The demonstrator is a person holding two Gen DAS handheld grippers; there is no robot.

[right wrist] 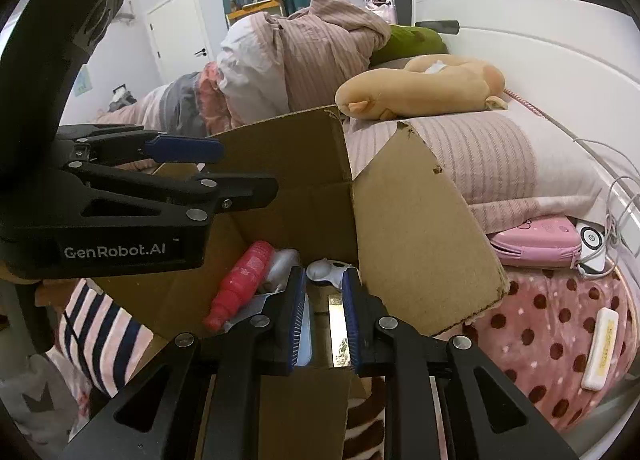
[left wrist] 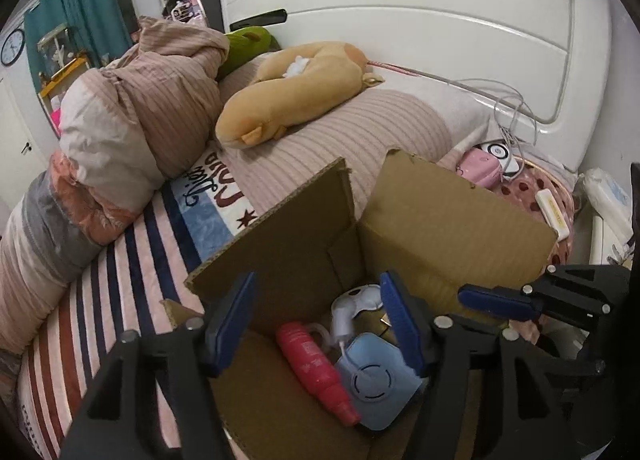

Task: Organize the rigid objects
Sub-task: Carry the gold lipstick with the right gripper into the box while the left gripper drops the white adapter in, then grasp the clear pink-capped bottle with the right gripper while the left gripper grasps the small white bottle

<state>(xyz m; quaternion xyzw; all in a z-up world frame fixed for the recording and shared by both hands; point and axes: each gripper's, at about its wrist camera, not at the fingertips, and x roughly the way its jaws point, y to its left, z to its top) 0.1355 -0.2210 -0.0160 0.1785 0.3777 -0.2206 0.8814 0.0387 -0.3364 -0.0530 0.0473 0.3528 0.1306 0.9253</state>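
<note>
An open cardboard box [left wrist: 440, 227] [right wrist: 408, 240] stands on the bed with its flaps up. Inside lie a red bottle [left wrist: 316, 368] [right wrist: 240, 280], a light-blue square device [left wrist: 376, 380] and a white curved gadget [left wrist: 352, 308] [right wrist: 324, 270]. Above these hangs my left gripper [left wrist: 318, 324] [right wrist: 248, 169], open, with nothing between its blue pads. My right gripper [right wrist: 323, 316] [left wrist: 476, 300] is over the box's near right side, shut to a narrow slit, and nothing shows gripped. On the bed to the right lie a pink case [right wrist: 536, 240] [left wrist: 482, 169] and a white stick with a yellow label [right wrist: 600, 348] [left wrist: 554, 213].
A tan plush [left wrist: 292, 91] lies on the striped pillow behind the box, with a green plush [left wrist: 244, 45] and bundled quilts [left wrist: 140, 99] to the left. The white headboard [left wrist: 400, 19] closes the back. A white round device with cables [right wrist: 592, 244] sits beside the pink case.
</note>
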